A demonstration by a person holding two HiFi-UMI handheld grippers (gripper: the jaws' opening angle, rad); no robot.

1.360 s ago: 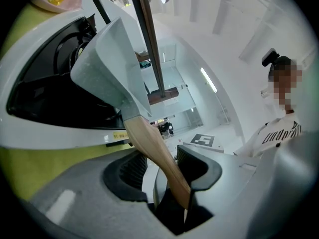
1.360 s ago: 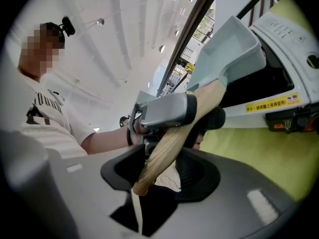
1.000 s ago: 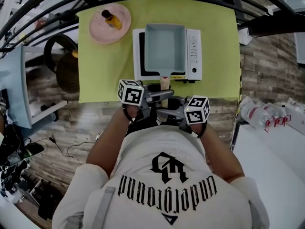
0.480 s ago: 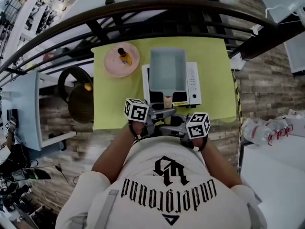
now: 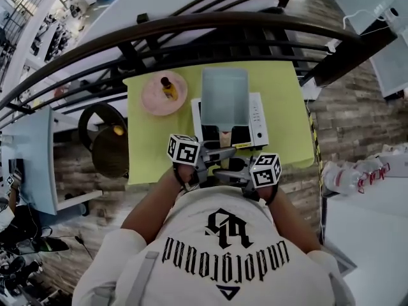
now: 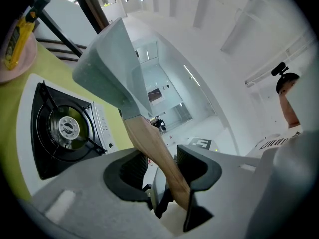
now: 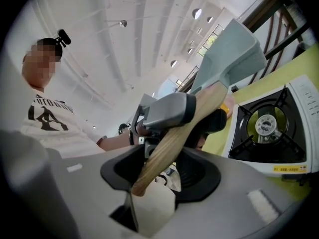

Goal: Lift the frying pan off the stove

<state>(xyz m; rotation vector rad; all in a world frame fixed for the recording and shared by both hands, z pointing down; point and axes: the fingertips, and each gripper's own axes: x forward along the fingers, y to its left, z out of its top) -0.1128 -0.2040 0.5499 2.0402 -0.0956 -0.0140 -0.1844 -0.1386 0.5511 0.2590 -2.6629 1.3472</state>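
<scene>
Wooden frying pan [image 5: 224, 94] handle is clamped by left gripper [image 6: 162, 166] and right gripper [image 7: 162, 168] jaws above stove [image 5: 258, 116], pink plate [image 5: 153, 101] beside.

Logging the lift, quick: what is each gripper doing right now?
Left gripper: closed on the wooden handle of the frying pan.
Right gripper: closed on the same handle.

Bright, even white light fills all three of my feeds, much of it from ceiling lamps [image 7: 122, 23]; the white ceiling [image 6: 214, 34] washes out in glare. The wide lenses bow the railing [image 5: 191, 25] and blacken the corners. The frying pan [image 6: 107, 68] shows a shaded underside, its handle [image 6: 159, 158] soft near the lens.
</scene>
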